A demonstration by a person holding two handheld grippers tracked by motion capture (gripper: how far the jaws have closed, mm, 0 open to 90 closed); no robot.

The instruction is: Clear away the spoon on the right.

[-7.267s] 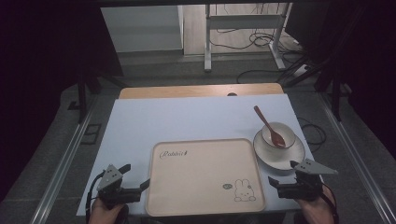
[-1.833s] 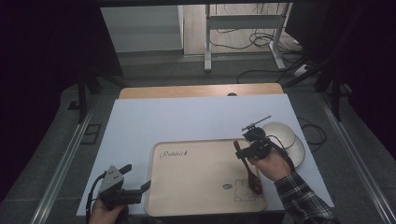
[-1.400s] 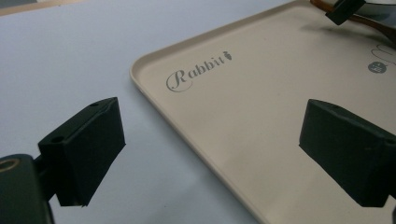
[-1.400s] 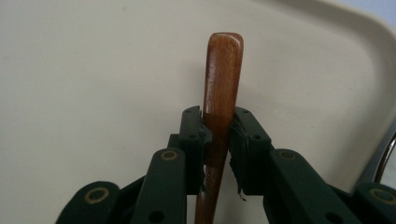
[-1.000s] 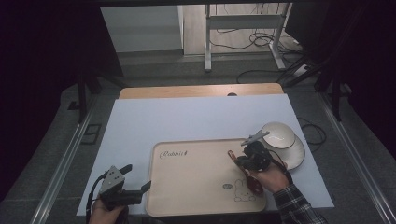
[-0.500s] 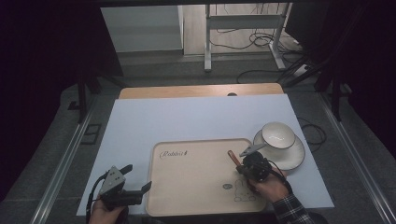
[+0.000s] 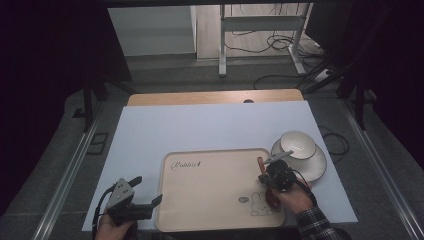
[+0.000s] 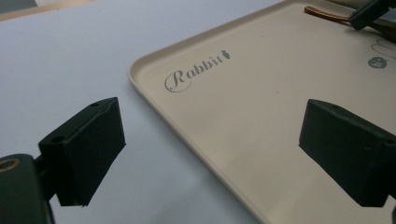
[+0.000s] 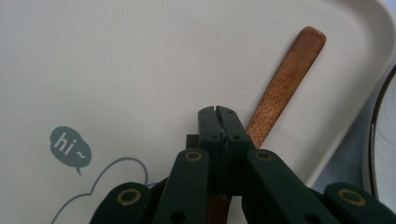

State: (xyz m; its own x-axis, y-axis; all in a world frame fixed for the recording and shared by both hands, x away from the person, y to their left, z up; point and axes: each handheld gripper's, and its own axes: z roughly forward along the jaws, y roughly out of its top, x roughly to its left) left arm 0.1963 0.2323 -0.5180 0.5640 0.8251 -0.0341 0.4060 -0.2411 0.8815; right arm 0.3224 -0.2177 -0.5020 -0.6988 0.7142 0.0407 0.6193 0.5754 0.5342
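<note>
Nearest, the left gripper (image 7: 150,204) rests at the table's front edge, jaws spread wide and empty, just beside the beige tray (image 7: 200,210). Farther right, the right gripper (image 7: 264,176) sits over the tray's right side, jaws pressed together above the wooden spoon (image 9: 285,79); whether they pinch it cannot be determined. Beyond, a white bowl (image 7: 297,144) stands on its saucer (image 7: 316,167).

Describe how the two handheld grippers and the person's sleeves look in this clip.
Both grippers are black. The left gripper carries a grey three-cornered plate on top, has blocky black pads and trails a black cable. The right gripper has slim black linkage arms with brass-coloured rivets. The right sleeve is dark plaid.
</note>
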